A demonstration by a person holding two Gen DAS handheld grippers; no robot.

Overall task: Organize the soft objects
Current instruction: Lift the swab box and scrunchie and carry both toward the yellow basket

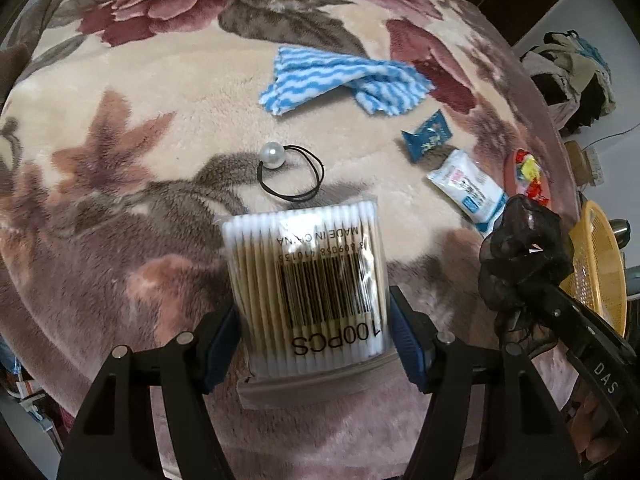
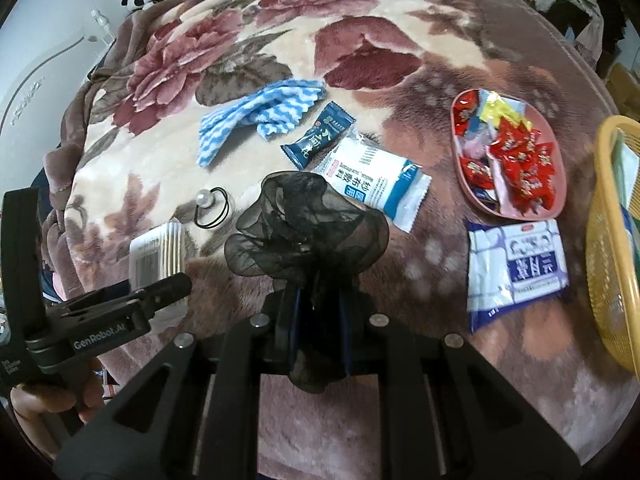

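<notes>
My left gripper (image 1: 312, 320) is shut on a clear pack of cotton swabs (image 1: 308, 276), its blue pads pressing both sides, and holds the pack above the floral blanket (image 1: 160, 128). In the right wrist view that pack (image 2: 156, 252) hangs at the left in the left gripper (image 2: 172, 286). My right gripper (image 2: 316, 300) is shut on a black mesh scrunchie (image 2: 308, 232), lifted off the blanket; in the left wrist view the scrunchie (image 1: 520, 252) shows at the right. A blue-and-white striped cloth (image 2: 256, 116) and a pearl hair tie (image 2: 212, 208) lie on the blanket.
A blue candy sachet (image 2: 320, 134) and a white gauze packet (image 2: 376, 184) lie mid-blanket. A pink tray (image 2: 560, 208) of wrapped candies and a tissue pack (image 2: 516, 272) sit to the right. A yellow mesh basket (image 2: 604, 240) stands at the right edge. A hand grips the left handle at lower left.
</notes>
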